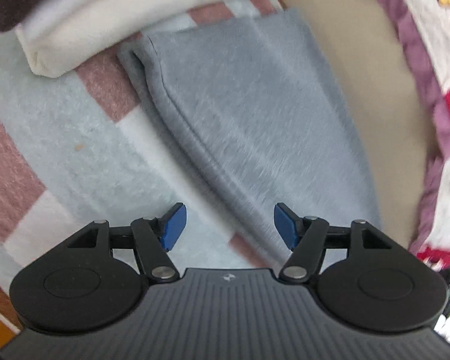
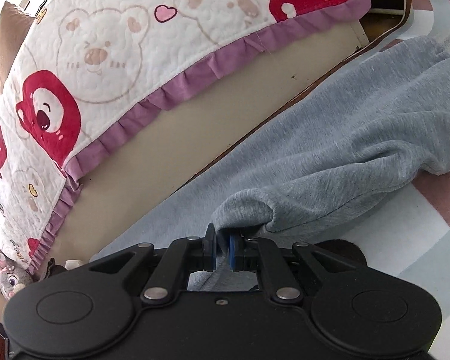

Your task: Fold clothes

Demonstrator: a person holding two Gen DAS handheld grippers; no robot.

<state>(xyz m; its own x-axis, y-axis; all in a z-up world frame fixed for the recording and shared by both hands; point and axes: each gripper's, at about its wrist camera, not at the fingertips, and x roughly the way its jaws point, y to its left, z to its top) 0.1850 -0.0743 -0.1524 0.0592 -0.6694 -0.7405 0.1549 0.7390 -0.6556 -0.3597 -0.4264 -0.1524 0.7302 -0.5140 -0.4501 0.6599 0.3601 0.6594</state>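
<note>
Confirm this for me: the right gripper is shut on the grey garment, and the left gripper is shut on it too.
Half right. The right gripper is shut on a fold of the grey garment, as the right wrist view shows. The left gripper is not: in the left wrist view its jaws stand open above the garment, with nothing between the blue pads.

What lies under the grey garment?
The grey garment rests on a pink-and-pale-blue checked blanket, which shows around it. Whatever the blanket covers beneath the garment is hidden.

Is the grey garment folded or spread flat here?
Partly folded: the grey garment shows a doubled edge, and the right gripper pinches a bunched, lifted corner.
</note>
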